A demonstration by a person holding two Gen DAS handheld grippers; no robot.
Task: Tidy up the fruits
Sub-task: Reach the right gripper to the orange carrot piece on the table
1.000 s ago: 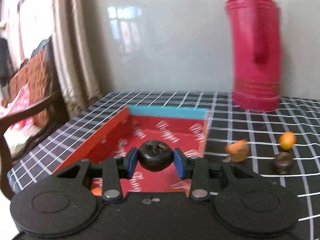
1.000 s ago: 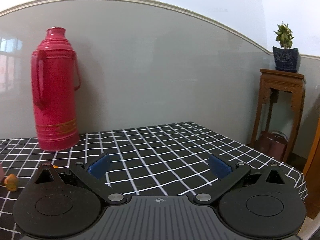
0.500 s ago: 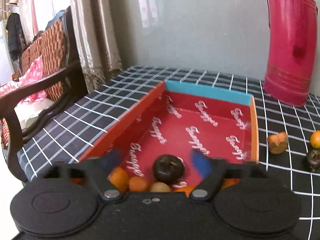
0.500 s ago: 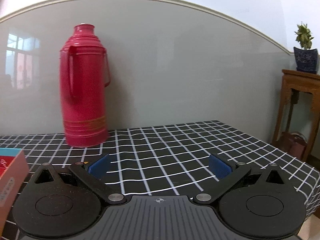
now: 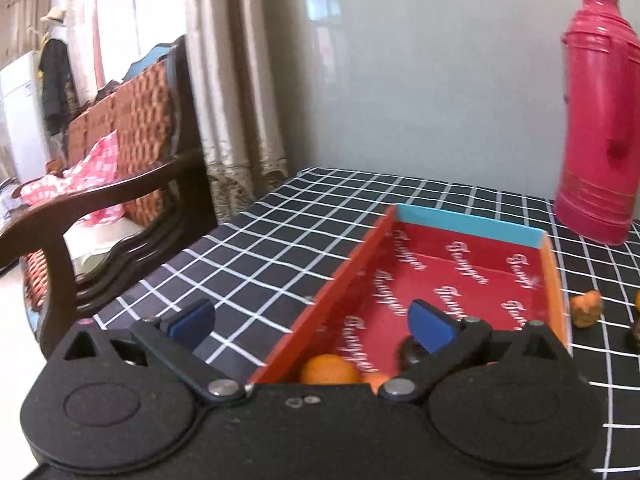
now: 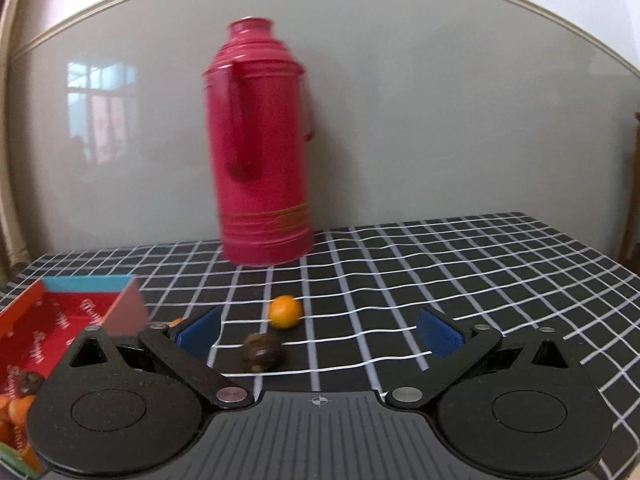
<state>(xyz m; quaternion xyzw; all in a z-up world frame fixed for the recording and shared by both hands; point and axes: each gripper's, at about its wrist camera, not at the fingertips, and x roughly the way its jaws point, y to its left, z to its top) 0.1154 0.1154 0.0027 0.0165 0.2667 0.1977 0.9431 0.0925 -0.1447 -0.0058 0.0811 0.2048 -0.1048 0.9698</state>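
The left gripper [image 5: 312,322] was opening, empty, over the box [image 5: 472,264]; the right gripper [image 6: 320,334] gaped near a dark fruit [image 6: 262,351].

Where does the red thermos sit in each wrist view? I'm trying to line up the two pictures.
Left wrist view: the red thermos stands at the far right edge, on the checked cloth behind the red box.
Right wrist view: the thermos stands upper centre, against the wall, blurred.
Shared landmark: the red box's blue end wall, low left in the right view.
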